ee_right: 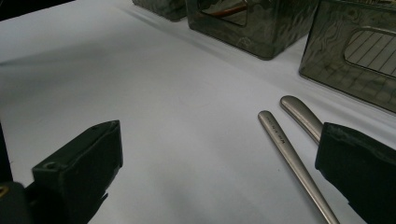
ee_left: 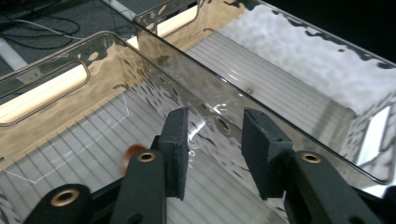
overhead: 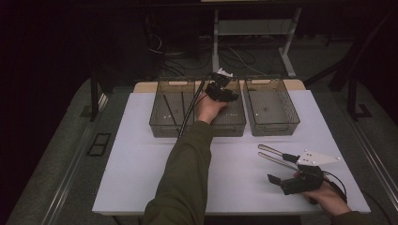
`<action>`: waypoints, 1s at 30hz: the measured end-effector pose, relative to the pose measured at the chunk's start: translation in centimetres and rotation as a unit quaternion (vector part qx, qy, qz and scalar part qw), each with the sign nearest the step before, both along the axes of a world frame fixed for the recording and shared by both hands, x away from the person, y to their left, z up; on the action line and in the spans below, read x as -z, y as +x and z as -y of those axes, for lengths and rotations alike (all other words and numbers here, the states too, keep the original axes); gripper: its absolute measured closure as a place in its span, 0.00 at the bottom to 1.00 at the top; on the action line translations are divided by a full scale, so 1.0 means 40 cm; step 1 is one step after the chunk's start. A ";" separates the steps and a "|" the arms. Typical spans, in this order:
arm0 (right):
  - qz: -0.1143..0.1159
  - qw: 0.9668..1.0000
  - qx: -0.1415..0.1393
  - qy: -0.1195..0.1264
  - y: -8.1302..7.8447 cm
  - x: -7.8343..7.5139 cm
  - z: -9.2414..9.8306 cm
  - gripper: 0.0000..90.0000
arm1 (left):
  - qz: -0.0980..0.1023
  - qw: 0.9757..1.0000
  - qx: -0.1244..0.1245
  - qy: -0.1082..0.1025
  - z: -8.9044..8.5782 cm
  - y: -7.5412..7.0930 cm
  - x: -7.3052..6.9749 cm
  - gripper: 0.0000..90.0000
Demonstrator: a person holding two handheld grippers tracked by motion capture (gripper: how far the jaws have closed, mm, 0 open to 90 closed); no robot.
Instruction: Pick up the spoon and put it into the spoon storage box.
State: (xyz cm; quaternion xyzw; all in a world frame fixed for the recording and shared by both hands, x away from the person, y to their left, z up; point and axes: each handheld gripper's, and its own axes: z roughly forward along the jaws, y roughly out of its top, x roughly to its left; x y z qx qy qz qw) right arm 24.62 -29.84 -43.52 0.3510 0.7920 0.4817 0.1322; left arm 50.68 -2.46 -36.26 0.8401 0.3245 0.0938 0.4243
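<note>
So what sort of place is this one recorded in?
Probably a lab or workshop data-collection bench rather than a home. A white table carries three clear plastic bins in a row, cables trail over the floor behind, and the person works with hand-held grippers, such as the right gripper.

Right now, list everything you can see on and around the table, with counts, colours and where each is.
bins: three, clear smoky plastic, in a row at the table's far edge.
sticks: two, dark, thin, lying in the left bin.
handles: two, silver metal, side by side on the table near the right gripper.
table: one, white top.
cables: several, dark, on the floor beyond the table.
left gripper: one, black, over the middle bin, jaws apart with nothing between them.
right gripper: one, black, on the table at the near right, jaws wide.
</note>
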 end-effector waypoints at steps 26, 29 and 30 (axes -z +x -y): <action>0.003 1.000 0.005 0.002 0.007 -0.006 -0.001 0.00 | 0.027 0.996 0.063 -0.049 -0.124 -0.180 -0.062 0.30; 0.002 1.000 0.007 -0.001 0.009 -0.004 -0.001 0.00 | 0.032 0.996 0.069 -0.044 -0.134 -0.208 -0.065 0.27; 0.000 1.000 0.007 -0.002 0.008 -0.003 0.000 0.00 | 0.036 0.996 0.075 -0.045 -0.137 -0.218 -0.066 0.27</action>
